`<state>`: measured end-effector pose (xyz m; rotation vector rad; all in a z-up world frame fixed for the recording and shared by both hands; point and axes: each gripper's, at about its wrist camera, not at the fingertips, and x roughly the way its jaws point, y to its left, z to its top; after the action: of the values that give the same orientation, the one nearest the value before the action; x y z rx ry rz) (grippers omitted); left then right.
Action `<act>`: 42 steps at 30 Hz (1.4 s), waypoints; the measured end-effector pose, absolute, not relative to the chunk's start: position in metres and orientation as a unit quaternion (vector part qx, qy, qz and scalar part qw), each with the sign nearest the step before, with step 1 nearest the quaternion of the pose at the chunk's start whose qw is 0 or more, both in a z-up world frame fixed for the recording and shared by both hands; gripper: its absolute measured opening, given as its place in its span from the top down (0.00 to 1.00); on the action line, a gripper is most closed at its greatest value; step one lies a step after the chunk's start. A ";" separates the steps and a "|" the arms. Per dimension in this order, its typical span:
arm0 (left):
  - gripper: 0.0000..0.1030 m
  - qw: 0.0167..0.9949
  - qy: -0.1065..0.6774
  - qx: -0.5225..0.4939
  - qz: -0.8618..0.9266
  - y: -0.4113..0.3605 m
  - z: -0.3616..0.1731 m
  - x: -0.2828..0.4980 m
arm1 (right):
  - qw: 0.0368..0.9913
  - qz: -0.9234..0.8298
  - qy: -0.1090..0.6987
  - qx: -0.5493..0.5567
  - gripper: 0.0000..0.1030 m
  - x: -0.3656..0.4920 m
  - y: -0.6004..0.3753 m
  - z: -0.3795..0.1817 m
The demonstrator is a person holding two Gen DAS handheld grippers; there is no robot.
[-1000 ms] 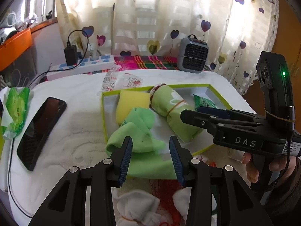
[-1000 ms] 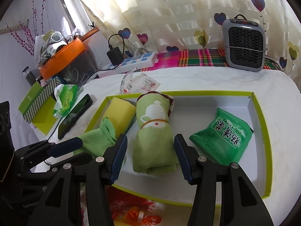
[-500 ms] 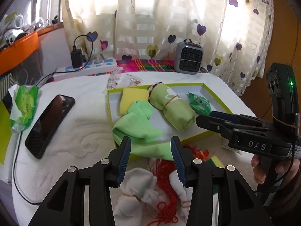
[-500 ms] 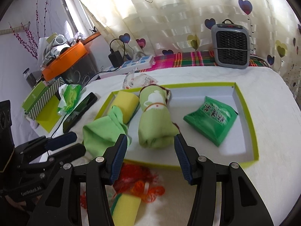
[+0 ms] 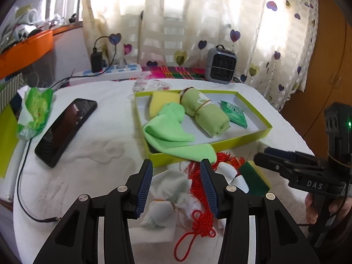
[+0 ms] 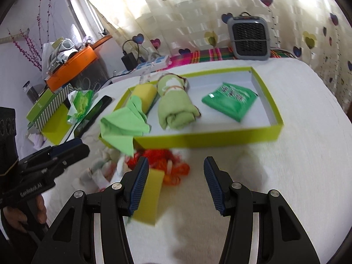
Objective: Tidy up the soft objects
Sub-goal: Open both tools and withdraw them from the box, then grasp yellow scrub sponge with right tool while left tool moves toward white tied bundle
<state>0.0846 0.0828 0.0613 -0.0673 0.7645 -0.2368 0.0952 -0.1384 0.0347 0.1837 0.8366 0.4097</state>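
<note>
Left wrist: both grippers, left and right, are spread and empty. The box holds tidied things (cloth flops over), so the socks look next.

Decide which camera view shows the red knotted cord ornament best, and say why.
The left wrist view: the red knotted cord ornament lies sharp in front of the tray, knot and loop plain. The right wrist view shows only a blurred red-orange tangle.

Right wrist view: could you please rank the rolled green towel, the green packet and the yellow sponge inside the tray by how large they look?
1. rolled green towel
2. green packet, nearly as large, so this order is unsure
3. yellow sponge, partly hidden by a green cloth
</note>
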 end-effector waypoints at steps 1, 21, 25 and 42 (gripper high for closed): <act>0.58 0.920 0.372 -0.037 -0.116 0.085 0.061 0.083 | 0.889 0.194 0.405 0.091 0.48 0.093 -0.139 0.034; 0.51 0.912 0.382 -0.082 -0.128 0.106 0.045 0.069 | 0.881 0.235 0.394 0.118 0.48 0.064 -0.132 0.029; 0.51 0.911 0.383 -0.080 -0.131 0.104 0.045 0.066 | 0.879 0.243 0.390 0.128 0.48 0.062 -0.134 0.029; 0.51 0.907 0.388 -0.076 -0.146 0.089 0.050 0.054 | 0.861 0.275 0.409 0.128 0.56 0.065 -0.123 0.014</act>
<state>0.0538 0.0892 0.0496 -0.1578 0.8010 -0.3010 0.0650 -0.1233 0.0136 0.2686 0.8581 0.5780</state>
